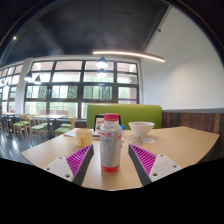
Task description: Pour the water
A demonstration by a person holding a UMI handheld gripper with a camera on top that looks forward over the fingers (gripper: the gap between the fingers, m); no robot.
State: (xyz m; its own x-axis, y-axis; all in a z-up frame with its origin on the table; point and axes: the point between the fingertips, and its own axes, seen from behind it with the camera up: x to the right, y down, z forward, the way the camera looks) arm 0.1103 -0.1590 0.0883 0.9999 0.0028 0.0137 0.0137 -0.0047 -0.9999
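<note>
A plastic bottle (110,140) with a white and red label stands upright on the light wooden table (110,180). It sits between the two fingers of my gripper (110,152), with a gap on each side between it and the magenta pads (82,158). The gripper is open and holds nothing. A white bowl (142,129) rests on the table beyond the bottle, a little to the right.
A green bench back (128,114) runs behind the table. A small pink object (84,131) lies at the far left of the table. Further tables and chairs (30,126) stand to the left by the large windows (70,88).
</note>
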